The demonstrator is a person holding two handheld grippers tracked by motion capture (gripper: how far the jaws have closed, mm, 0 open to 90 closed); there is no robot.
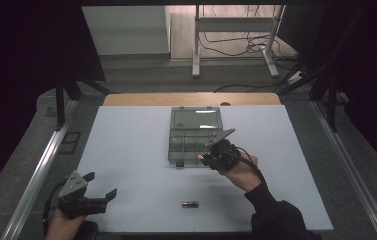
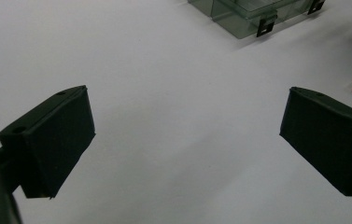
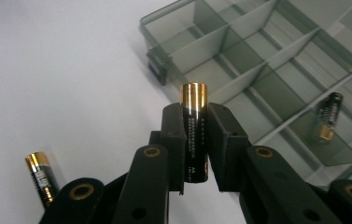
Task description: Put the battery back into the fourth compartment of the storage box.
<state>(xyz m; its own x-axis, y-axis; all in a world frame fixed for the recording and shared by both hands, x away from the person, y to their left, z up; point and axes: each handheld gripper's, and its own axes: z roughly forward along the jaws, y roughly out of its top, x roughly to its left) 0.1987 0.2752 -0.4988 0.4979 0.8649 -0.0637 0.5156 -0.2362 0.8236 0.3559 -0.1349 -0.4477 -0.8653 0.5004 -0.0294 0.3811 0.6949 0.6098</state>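
Carry step: right gripper (image 3: pixel 195 140) clamps a battery (image 3: pixel 193 135) beside the compartment box (image 3: pixel 276 74). Next: lower it into a free cell. Left gripper (image 2: pixel 185 140) open, empty.

High view overlooks table; gripper views close, sharing the organizer box (image 1: pixel 195 134).

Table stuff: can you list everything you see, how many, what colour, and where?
Black-and-gold cylindrical batteries: three; one gripped in the right tongs, one lying in a compartment of the box, one on the table's near edge.
Smoky clear plastic compartment box: one, lid open, table middle.
White flat table: one.
Left tongs: black, open, near left corner.
Right tongs: black, shut on a battery, by the box.
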